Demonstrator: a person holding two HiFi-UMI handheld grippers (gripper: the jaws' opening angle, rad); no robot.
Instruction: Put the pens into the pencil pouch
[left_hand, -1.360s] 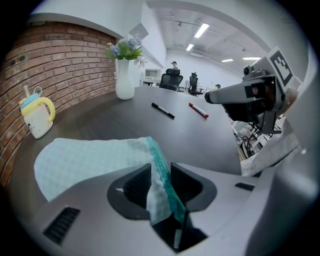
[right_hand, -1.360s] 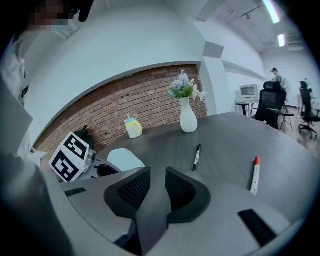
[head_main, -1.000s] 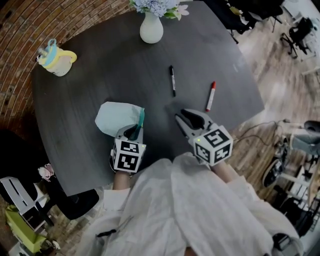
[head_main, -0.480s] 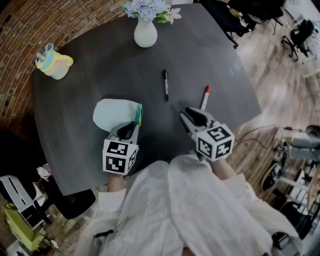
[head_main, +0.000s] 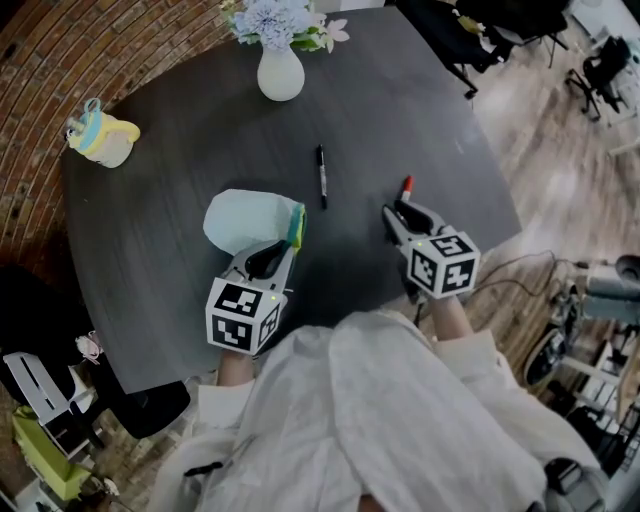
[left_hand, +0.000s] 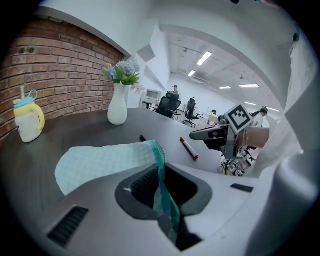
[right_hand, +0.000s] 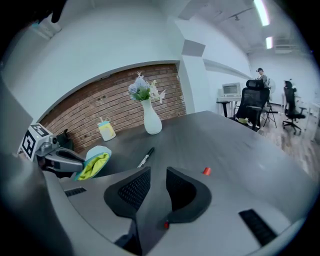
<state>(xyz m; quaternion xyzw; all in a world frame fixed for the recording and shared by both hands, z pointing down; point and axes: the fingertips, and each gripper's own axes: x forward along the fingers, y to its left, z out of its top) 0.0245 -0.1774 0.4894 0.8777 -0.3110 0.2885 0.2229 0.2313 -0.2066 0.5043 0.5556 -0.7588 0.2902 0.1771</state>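
A mint-coloured pencil pouch (head_main: 245, 216) lies on the dark table (head_main: 180, 150). My left gripper (head_main: 285, 245) is shut on its teal zipper edge (left_hand: 161, 170), which is lifted so the yellow-green lining (right_hand: 95, 165) shows. The black pen (head_main: 321, 177) lies beyond the pouch's mouth. My right gripper (head_main: 398, 212) hovers open over the red pen (head_main: 406, 186). Only the pen's red cap (right_hand: 206, 171) shows past the right jaw, and nothing lies between the pads. From the left gripper view the whole red pen (left_hand: 189, 149) is visible beside the right gripper (left_hand: 212, 135).
A white vase (head_main: 280, 72) with flowers stands at the table's far edge. A yellow cup (head_main: 100, 137) with a blue lid sits at the far left. The table's rounded edge (head_main: 505, 215) runs close to the right of the right gripper. Office chairs stand beyond.
The left gripper has risen and shifted right, lifting the pouch's open edge. The right gripper has moved right and forward, over the red pen.
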